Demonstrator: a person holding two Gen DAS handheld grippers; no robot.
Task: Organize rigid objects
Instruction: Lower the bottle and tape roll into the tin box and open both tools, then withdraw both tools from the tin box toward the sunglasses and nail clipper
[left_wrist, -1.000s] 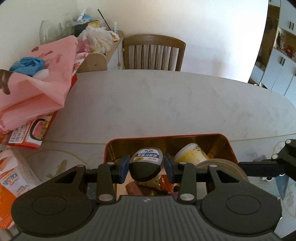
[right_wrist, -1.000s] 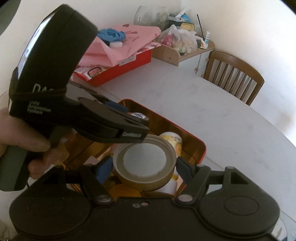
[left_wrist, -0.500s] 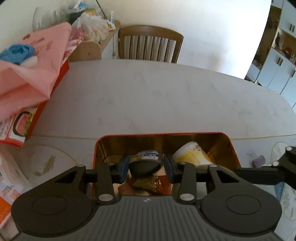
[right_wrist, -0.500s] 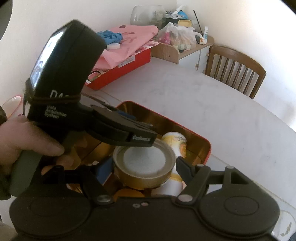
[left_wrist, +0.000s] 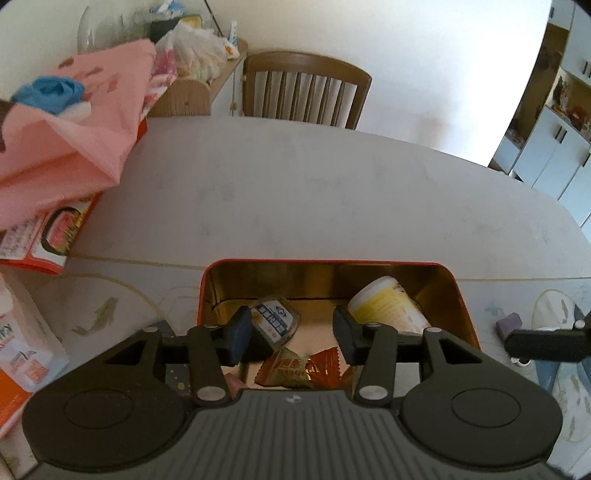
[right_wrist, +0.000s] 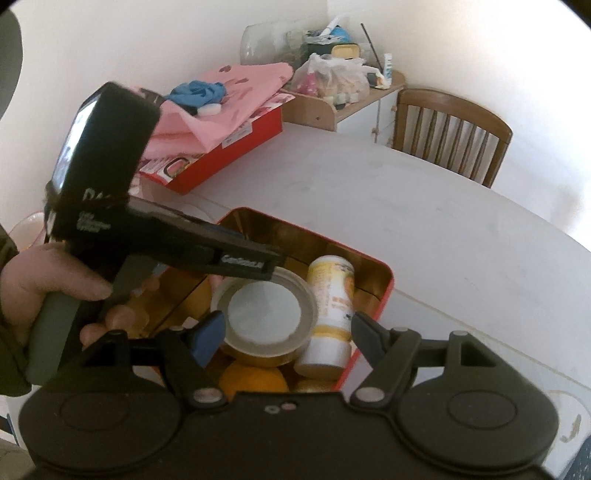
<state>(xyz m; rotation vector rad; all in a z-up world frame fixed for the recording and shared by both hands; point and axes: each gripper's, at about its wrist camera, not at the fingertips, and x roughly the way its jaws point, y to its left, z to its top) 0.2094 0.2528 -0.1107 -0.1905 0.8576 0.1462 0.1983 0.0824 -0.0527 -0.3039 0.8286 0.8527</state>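
Observation:
A red tin box with a gold inside (left_wrist: 456, 291) (right_wrist: 384, 284) stands on the table. In it lie a small bottle with a blue-white label (left_wrist: 275, 323), a yellow-white bottle (left_wrist: 384, 304) (right_wrist: 330, 310), snack packets (left_wrist: 291, 369), a round tape-like lid (right_wrist: 264, 314) and an orange item (right_wrist: 251, 378). My left gripper (left_wrist: 291, 334) is open over the box, the small bottle lying free by its left finger. My right gripper (right_wrist: 286, 332) is open around the round lid, which rests in the box.
A pink cloth with a blue rag (left_wrist: 62, 136) lies on a red carton (right_wrist: 221, 155) at the table's far left. A wooden chair (left_wrist: 306, 92) stands behind the table. A small purple piece (left_wrist: 508, 325) lies right of the box. A white-orange package (left_wrist: 18, 354) sits near left.
Both grippers have opened. The left let the small bottle drop into the box; the right let go of the round lid, which now rests in the box.

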